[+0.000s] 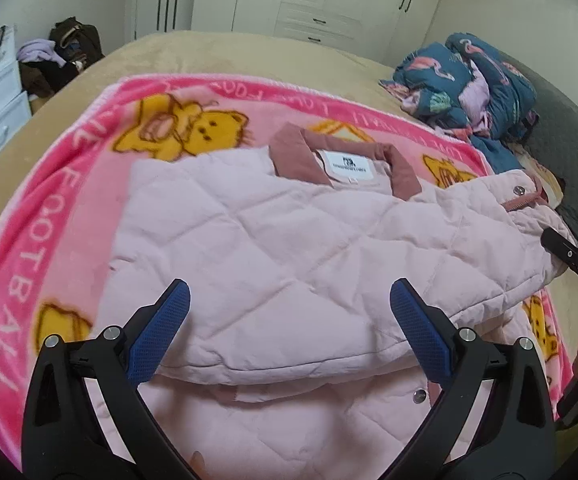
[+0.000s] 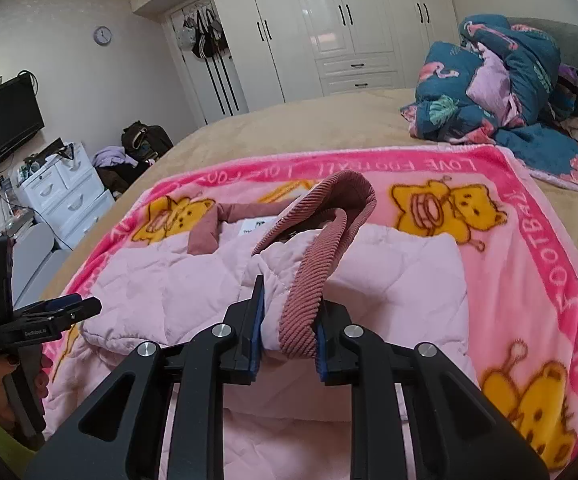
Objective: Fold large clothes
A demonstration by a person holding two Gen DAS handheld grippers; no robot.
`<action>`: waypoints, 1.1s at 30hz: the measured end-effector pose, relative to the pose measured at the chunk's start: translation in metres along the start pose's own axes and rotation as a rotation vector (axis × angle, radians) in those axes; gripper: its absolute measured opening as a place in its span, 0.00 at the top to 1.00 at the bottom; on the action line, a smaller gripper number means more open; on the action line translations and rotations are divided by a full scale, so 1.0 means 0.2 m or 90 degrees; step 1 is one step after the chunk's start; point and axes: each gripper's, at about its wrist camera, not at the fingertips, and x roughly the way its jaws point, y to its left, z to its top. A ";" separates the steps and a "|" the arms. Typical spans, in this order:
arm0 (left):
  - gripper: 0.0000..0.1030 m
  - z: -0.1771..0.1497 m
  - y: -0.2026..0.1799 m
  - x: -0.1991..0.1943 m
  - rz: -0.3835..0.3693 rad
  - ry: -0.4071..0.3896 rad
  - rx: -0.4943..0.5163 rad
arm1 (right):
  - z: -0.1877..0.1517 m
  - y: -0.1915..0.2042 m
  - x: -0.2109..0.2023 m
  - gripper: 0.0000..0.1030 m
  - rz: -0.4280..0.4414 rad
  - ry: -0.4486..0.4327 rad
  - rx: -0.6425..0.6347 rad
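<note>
Bed blanket bears jacket; right tongs clamp its collar.

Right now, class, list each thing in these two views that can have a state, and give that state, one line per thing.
Pink quilted jacket: partly folded, lying on the blanket.
Corduroy collar: one end lifted, pinched.
Right gripper: shut on the collar.
Left gripper: open, holding nothing, above the jacket.
Pink bear blanket: spread flat on the bed.
Flamingo quilt: bundled in a heap.
Wardrobe doors: closed.
</note>
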 end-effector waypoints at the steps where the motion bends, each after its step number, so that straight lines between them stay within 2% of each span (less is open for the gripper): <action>1: 0.09 0.00 -0.01 0.01 0.000 0.002 0.002 | -0.01 -0.01 0.01 0.80 -0.002 0.003 0.001; 5: 0.09 -0.01 -0.03 0.03 -0.006 0.010 0.010 | -0.03 -0.02 0.03 0.78 -0.015 0.015 0.004; 11: 0.09 -0.03 -0.03 0.10 -0.006 0.040 0.016 | -0.08 -0.06 0.07 0.65 -0.029 0.049 0.028; 16: 0.09 -0.02 -0.03 0.05 -0.023 0.027 0.007 | -0.10 -0.10 0.03 0.39 -0.064 0.028 0.046; 23: 0.09 0.01 -0.02 0.06 -0.035 0.037 0.012 | -0.10 -0.09 -0.02 0.38 -0.074 0.015 0.044; 27: 0.09 -0.03 0.01 0.16 -0.044 0.071 0.004 | -0.07 0.01 -0.03 0.28 -0.056 0.010 0.019; 29: 0.09 -0.06 0.01 0.23 -0.029 0.096 0.018 | -0.06 0.08 -0.02 0.28 -0.049 0.010 0.000; 33: 0.09 -0.10 0.00 0.27 -0.007 0.097 0.046 | -0.03 0.19 0.01 0.28 -0.039 0.016 -0.028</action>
